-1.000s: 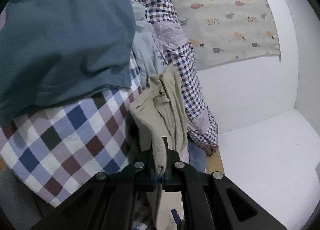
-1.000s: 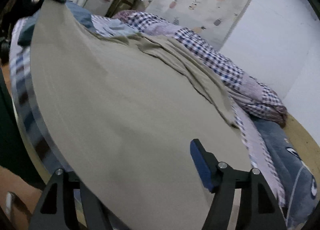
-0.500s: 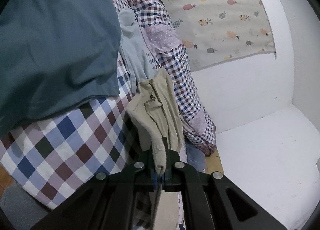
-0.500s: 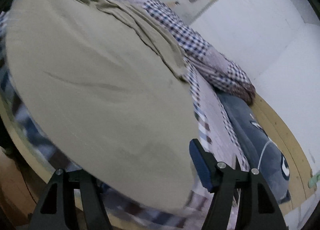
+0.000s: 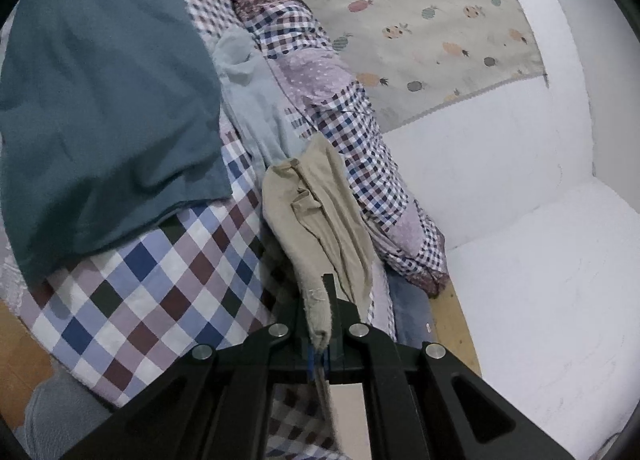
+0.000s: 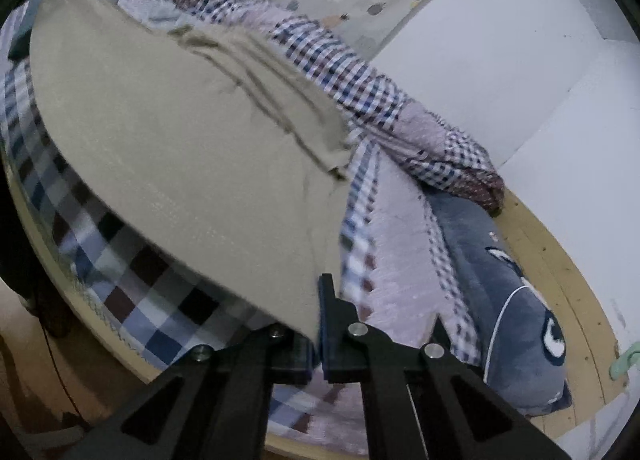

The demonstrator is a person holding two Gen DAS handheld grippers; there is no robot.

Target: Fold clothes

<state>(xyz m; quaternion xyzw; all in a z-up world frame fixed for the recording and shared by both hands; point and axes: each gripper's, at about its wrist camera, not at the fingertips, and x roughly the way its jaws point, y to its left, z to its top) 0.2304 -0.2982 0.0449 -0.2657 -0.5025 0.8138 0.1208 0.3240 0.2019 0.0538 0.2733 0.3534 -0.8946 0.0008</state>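
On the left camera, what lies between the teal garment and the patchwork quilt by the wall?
A pale blue garment lies between the teal garment and the quilt, on the left wrist view.

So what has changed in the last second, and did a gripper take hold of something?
The right gripper, open a second ago with the beige garment lying between its fingers, has now shut on that garment's edge. The left gripper stays shut on another part of it. The blue cloth on the checked blanket has not moved.

No writing, label, brand, number or sign can be read anywhere in either view; the fabrics carry only patterns, not letters.
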